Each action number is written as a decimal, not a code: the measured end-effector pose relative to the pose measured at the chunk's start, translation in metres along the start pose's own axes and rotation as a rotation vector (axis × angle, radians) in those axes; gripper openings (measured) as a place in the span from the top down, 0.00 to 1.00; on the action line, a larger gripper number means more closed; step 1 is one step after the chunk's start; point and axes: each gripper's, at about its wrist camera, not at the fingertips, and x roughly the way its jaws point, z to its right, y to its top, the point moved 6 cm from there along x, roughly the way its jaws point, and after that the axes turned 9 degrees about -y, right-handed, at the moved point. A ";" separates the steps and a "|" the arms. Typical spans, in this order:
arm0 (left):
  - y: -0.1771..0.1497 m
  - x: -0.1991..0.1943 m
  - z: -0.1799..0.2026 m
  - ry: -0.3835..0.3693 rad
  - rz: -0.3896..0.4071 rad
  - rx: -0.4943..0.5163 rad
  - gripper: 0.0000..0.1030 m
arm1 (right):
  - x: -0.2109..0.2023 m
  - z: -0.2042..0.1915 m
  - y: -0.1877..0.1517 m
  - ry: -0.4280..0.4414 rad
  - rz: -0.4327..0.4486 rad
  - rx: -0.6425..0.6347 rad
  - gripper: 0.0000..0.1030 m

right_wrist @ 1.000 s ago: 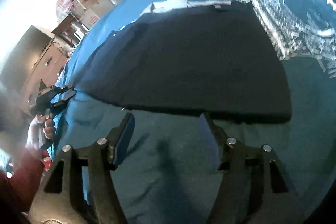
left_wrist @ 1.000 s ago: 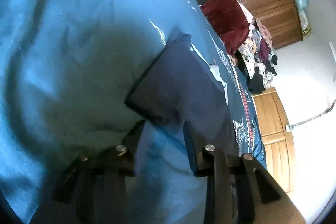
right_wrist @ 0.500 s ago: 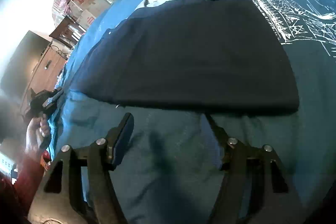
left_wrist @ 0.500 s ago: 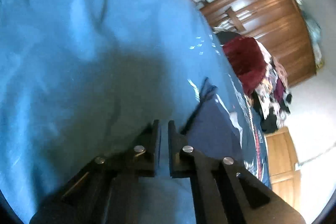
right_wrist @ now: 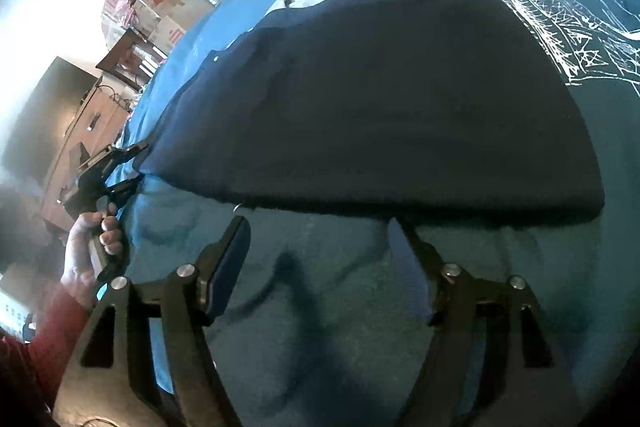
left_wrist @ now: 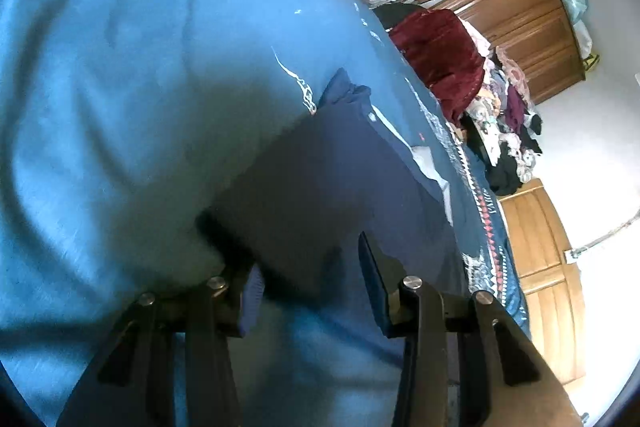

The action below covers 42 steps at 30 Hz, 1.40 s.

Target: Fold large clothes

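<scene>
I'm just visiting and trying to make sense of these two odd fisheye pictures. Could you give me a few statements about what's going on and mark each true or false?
1. The dark garment lies spread flat on a blue bedspread. True.
2. The right gripper is clamped shut on the garment. False: its jaws stand wide apart, just short of the garment's near edge.
3. The left gripper is open at a corner of the garment. True.
4. The pile of clothes beside the bed is neatly folded. False: it is a jumbled heap with a dark red piece on top.
5. A hand holds the left gripper, seen from the right camera. True.
</scene>
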 end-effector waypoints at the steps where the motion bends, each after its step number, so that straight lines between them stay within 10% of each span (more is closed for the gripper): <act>1: 0.004 0.003 0.001 0.005 0.008 0.007 0.57 | 0.000 -0.002 0.000 0.000 0.000 -0.004 0.31; 9: 0.018 0.033 0.012 0.030 0.072 0.064 0.59 | 0.005 -0.063 0.058 0.058 0.010 -0.097 0.28; 11: 0.018 0.033 0.025 0.046 0.081 0.133 0.90 | 0.016 -0.092 0.095 0.056 0.018 -0.142 0.26; 13: 0.014 0.031 0.054 0.086 0.097 0.278 0.94 | 0.030 -0.125 0.129 0.074 0.011 -0.200 0.25; 18: -0.010 0.031 0.106 0.160 0.105 0.551 0.94 | 0.117 -0.230 0.202 0.123 -0.148 -0.350 0.19; 25: -0.021 0.037 0.124 0.220 0.099 0.682 0.94 | 0.222 -0.309 0.193 -0.037 -0.388 -0.524 0.19; 28: -0.027 0.041 0.131 0.225 0.091 0.736 0.94 | 0.254 -0.300 0.184 -0.167 -0.409 -0.566 0.21; 30: -0.031 0.048 0.139 0.220 0.079 0.777 0.94 | 0.254 -0.282 0.189 -0.176 -0.368 -0.522 0.59; 33: -0.036 0.050 0.157 0.165 0.061 0.815 0.94 | 0.204 -0.242 0.193 -0.015 -0.240 -0.358 0.88; 42: -0.168 0.096 0.286 -0.227 -0.210 0.991 0.93 | 0.066 -0.028 0.168 0.040 -0.004 -0.037 0.89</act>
